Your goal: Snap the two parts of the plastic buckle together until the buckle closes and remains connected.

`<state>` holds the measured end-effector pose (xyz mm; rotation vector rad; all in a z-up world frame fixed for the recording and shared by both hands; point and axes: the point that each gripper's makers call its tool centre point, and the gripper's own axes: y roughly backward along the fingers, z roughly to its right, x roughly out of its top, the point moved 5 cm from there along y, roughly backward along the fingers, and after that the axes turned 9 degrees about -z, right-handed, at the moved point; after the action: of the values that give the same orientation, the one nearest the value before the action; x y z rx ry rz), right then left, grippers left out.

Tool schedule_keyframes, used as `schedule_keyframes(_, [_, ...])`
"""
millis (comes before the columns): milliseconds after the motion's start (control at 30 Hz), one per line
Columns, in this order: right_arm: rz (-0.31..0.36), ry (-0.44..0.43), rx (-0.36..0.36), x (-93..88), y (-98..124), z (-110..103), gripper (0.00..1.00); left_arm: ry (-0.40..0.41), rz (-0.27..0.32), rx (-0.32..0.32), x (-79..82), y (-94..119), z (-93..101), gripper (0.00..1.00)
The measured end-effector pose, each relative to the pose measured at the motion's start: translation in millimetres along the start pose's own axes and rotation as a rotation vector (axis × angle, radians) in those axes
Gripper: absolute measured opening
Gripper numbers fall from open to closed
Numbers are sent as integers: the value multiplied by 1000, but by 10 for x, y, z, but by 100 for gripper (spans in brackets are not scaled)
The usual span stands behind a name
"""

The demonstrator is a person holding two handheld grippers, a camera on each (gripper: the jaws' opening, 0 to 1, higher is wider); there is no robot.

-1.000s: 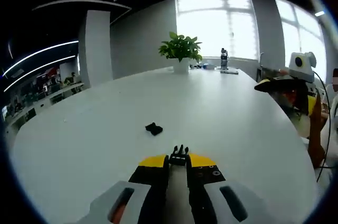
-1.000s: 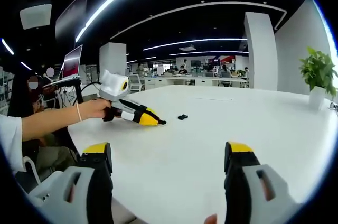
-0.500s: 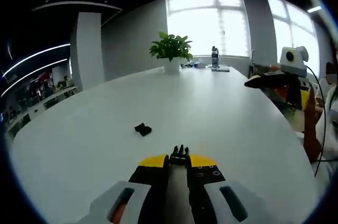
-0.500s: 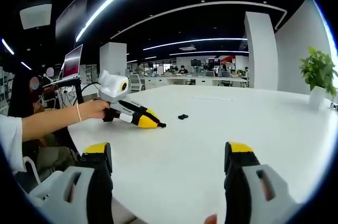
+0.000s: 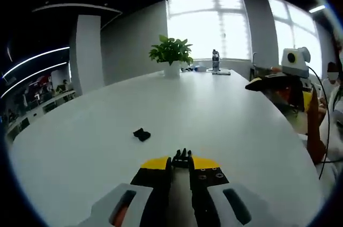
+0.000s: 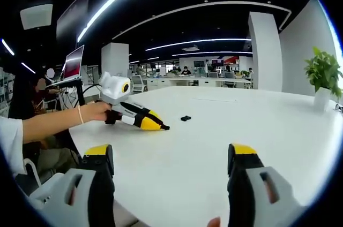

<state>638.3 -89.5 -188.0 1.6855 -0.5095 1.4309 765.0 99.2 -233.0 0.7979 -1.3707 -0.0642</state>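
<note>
Left gripper view shows the left gripper [image 5: 181,164] fingers clamping one buckle half [image 5: 182,157], low centre. The other half [image 5: 141,134] lies left of centre on the white surface [image 5: 225,114]; the right gripper [image 6: 170,160] gapes wide, so joining remains

In the left gripper view the pronged buckle part [image 5: 182,158] was mostly buried between the left claw [image 5: 181,164] jaws, with just its black tips sticking out, so its body could not be made out. The loose buckle part [image 5: 141,134] on the desk [image 5: 225,114] was too small to tell its shape or which way its opening faced; in the right gripper view it was a mere black speck. There the buckle piece at the left claw's nose was a tiny dark tip with no detail. The right claw [image 6: 171,158] jaws were cut off by the lower edge. People at the far workstations [image 6: 185,72] were too small and blurred to tell apart.
</note>
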Motion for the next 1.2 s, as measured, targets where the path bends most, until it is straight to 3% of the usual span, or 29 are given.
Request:
schedule_keyframes(433, [-6,7,5,-3,-5,-5,88,13,34,24,28,11,-27,17])
schedule_keyframes(733, [-11,14,9,-5,-14,-24,88,40,133,26,136,52,-6,19])
schedule_keyframes(833, [-11,14,10,-6,-16,-26,88,45,154,45,161,49,-28,20])
schedule_keyframes(1033, [-12,11,8,-11,-15,-12,88,27,166,118,204,56,-101,33])
schedule_keyframes(1200, [-10,10,8,-9,-14,-10,88,33,160,158,196,49,-160,33])
